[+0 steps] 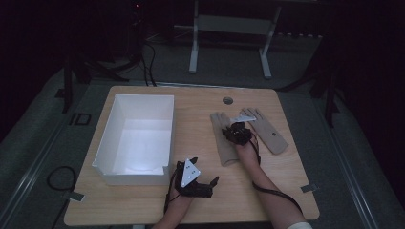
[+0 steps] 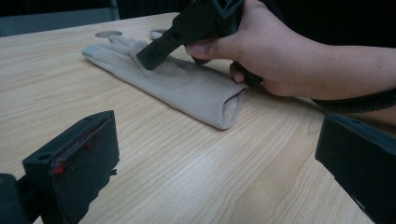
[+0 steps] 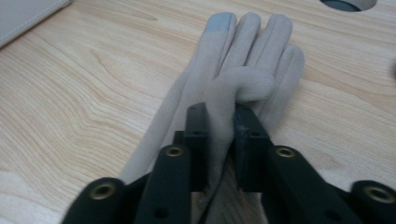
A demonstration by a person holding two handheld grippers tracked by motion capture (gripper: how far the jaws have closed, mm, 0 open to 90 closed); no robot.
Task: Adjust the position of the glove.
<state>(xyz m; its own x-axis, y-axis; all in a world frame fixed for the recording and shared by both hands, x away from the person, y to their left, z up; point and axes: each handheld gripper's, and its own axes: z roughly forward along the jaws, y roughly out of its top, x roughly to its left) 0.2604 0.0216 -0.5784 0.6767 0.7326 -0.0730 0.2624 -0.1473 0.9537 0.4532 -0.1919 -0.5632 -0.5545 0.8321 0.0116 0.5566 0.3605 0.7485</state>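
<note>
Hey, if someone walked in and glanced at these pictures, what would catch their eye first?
Probably the right gripper, shut on a pinch of fabric of the beige glove lying flat right of the table's middle. A second glove lies just right of it. The big white box stands open on the left half of the wooden table, and the left gripper waits open near the front edge.

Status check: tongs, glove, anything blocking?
Right tongs shut on near glove, pinching a fold. Left tongs open, nothing between them. Second glove beside it, box to the left, nothing blocking.
</note>
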